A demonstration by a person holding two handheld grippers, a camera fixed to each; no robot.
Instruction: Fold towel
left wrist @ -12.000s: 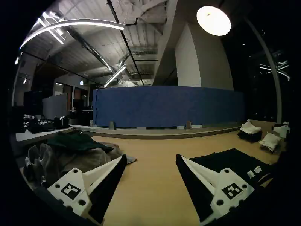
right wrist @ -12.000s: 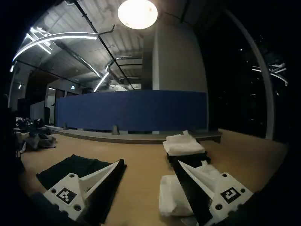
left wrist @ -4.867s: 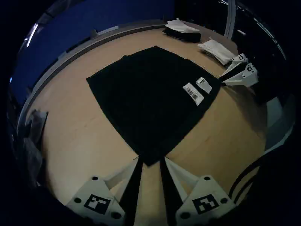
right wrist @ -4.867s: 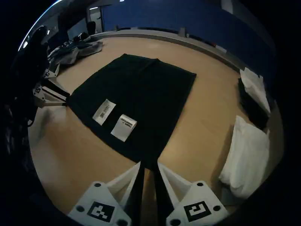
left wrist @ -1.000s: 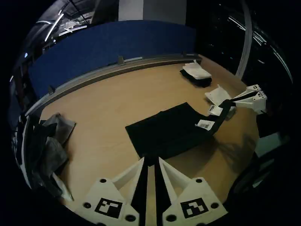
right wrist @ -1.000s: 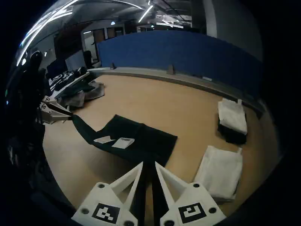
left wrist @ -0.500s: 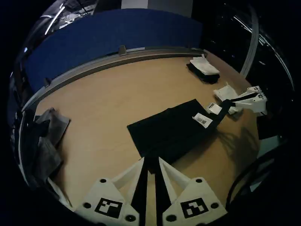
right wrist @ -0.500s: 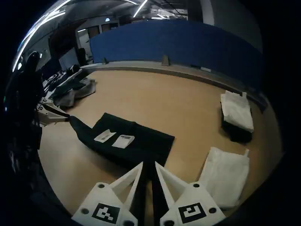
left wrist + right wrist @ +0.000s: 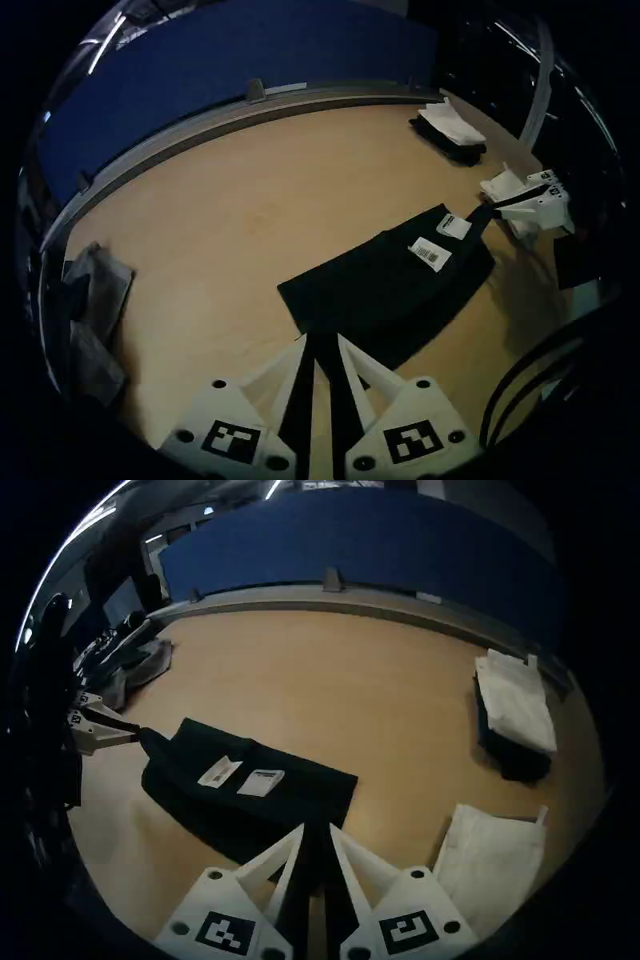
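Our left gripper (image 9: pixel 320 342) and right gripper (image 9: pixel 318 830) each clamp a corner of the black towel (image 9: pixel 376 280). It lies doubled on the table (image 9: pixel 240 200), its long axis running from one gripper to the other, with two white tags (image 9: pixel 430 254) facing up.

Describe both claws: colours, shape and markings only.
The left claw and right claw look alike. Each has two white, wedge-shaped fingers that taper to a point, each lined with a black pad on its inner face. Every finger base carries a square black-and-white marker, with small round holes around it.
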